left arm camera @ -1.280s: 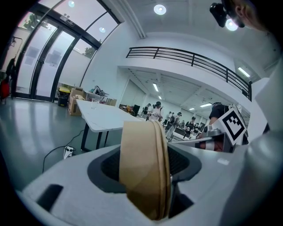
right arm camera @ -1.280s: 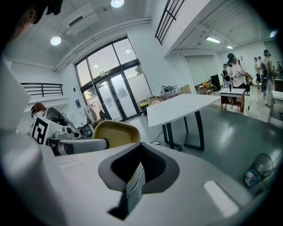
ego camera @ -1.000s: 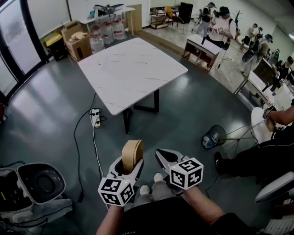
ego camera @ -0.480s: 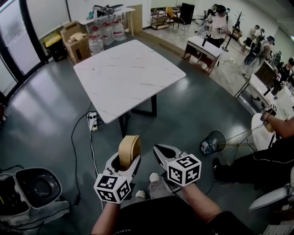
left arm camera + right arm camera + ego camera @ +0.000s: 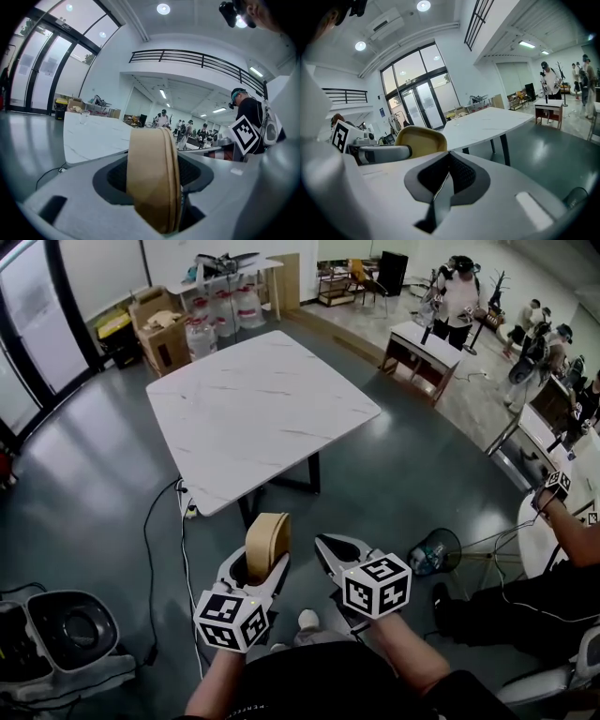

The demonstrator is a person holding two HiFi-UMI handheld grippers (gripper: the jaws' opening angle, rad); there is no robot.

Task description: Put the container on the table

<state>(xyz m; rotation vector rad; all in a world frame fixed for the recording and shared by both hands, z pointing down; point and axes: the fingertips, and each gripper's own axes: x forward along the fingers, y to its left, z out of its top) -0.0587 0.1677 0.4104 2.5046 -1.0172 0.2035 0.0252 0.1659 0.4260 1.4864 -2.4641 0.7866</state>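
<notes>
head view: both grippers are held low and side by side over the grey floor, short of the near corner of the white marbled table.
left gripper: jaws stand wide and are clamped on the container, with the pads pressing its two broad sides.
container: tan and paper-like, with a seam line near its right side. it is in the air between the left jaws, over the floor and well apart from the table's near edge. it is not yet on the tabletop.
container, pointing: it stands on edge. the rounded-square broad faces look left and right, and the thin way lies across the jaws. the long axis runs up and forward along the jaws, and its top sticks out above them. the seam suggests the lid side faces right, but this is not certain.
container, handling (judgement): light and thin-walled, so it would likely dent under a hard squeeze. the matte surface should have fair friction. contents unknown.
container, hold (judgement): the present hold across the thin way, low on the body, looks sound. setting it flat would call for rolling the wrist so a broad face comes down.
right gripper: jaws are together with nothing between them. it is just beside the left gripper and apart from the container.
step (judgement): carry stage. the table's near corner is the closest landing spot.
</notes>
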